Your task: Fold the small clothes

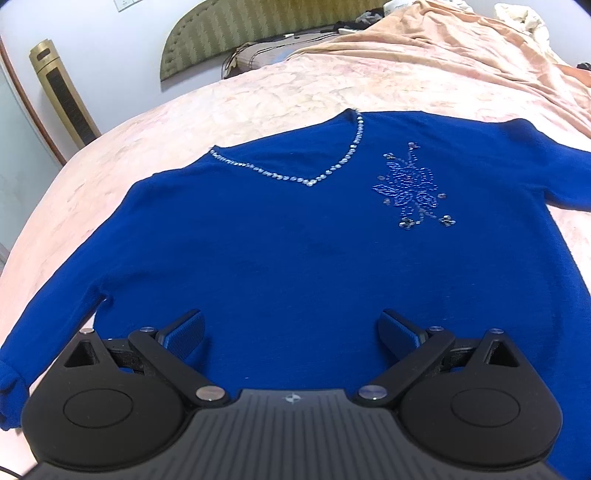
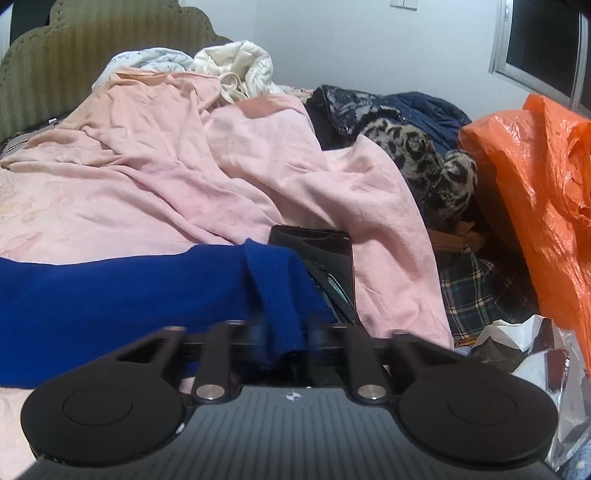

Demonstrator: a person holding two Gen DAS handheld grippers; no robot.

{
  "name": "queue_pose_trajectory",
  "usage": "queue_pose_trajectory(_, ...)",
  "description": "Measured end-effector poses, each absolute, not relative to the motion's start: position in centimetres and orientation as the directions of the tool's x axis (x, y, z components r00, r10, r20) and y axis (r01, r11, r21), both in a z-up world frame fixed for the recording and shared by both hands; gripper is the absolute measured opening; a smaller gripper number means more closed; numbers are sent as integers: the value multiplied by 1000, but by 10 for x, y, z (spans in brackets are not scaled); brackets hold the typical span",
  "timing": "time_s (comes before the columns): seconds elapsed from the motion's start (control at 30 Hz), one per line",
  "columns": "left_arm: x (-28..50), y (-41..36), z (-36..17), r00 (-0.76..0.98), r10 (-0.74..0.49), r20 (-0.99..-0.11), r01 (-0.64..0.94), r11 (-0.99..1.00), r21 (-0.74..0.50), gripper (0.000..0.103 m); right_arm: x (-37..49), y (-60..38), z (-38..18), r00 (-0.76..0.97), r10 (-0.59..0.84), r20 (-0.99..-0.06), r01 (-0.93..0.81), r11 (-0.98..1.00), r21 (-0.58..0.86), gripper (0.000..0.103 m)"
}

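Note:
A blue V-neck sweater (image 1: pixel 295 240) with a rhinestone neckline and a beaded flower lies flat, front up, on the pink bedspread (image 1: pixel 184 122). My left gripper (image 1: pixel 291 325) hovers over its lower body with both blue pads spread wide and nothing between them. In the right wrist view, one blue sleeve (image 2: pixel 129 295) stretches in from the left. Its cuff end (image 2: pixel 280 295) hangs down between the blurred fingers of my right gripper (image 2: pixel 284 334), which is shut on it.
A dark phone (image 2: pixel 325 254) lies just beyond the cuff on a rumpled pink sheet (image 2: pixel 258 166). Piled clothes (image 2: pixel 417 155), a plaid cloth (image 2: pixel 484 288) and an orange plastic bag (image 2: pixel 535 177) crowd the right. A headboard (image 1: pixel 236 33) and a tower fan (image 1: pixel 62 96) stand at the back.

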State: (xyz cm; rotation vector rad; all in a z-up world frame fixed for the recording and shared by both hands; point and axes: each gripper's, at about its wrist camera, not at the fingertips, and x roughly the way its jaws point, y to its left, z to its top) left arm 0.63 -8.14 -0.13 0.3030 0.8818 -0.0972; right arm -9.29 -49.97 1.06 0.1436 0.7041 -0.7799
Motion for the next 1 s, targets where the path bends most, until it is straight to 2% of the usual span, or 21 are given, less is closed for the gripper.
queue_pose_trajectory(0.07,8,-77,-1,632,45,-773,199,955,218,101,-93,-505,15,513,-576,-637,684,722,-102,4)
queue_pose_trajectory(0.13,10,-70,0,627,44,-778,188,960,206,101,-99,-506,28,565,-519,-641,666,746,-16,5)
queue_pose_trajectory(0.23,12,-59,2,623,33,-781,175,968,180,101,-108,-516,49,704,-316,-636,590,758,277,5)
queue_pose_trajectory(0.3,13,-52,4,624,30,-781,163,972,167,101,-111,-518,61,800,-156,-579,494,720,488,6)
queue_pose_trajectory(0.37,14,-44,4,620,30,-784,146,977,153,101,-106,-510,74,855,-51,-517,403,692,599,6)
queue_pose_trajectory(0.47,15,-31,4,611,24,-791,129,983,130,101,-90,-484,87,892,68,-446,288,676,678,7)
queue_pose_trajectory(0.63,15,-14,4,615,48,-787,92,987,133,101,-54,-438,91,887,250,-389,145,649,747,7)
queue_pose_trajectory(0.73,16,-6,5,611,54,-790,73,990,123,101,-25,-402,83,851,342,-398,94,647,756,7)
queue_pose_trajectory(0.87,15,-1,4,604,54,-795,66,991,118,101,21,-355,55,770,443,-459,71,655,752,9)
queue_pose_trajectory(0.93,14,-1,3,603,63,-795,66,989,129,101,44,-337,38,726,486,-487,70,651,756,18)
queue_pose_trajectory(0.97,15,-1,3,602,67,-796,68,989,135,101,58,-324,27,695,504,-513,73,659,748,27)
queue_pose_trajectory(1.0,14,-2,3,603,70,-794,72,987,141,101,65,-310,16,659,511,-551,73,686,724,42)
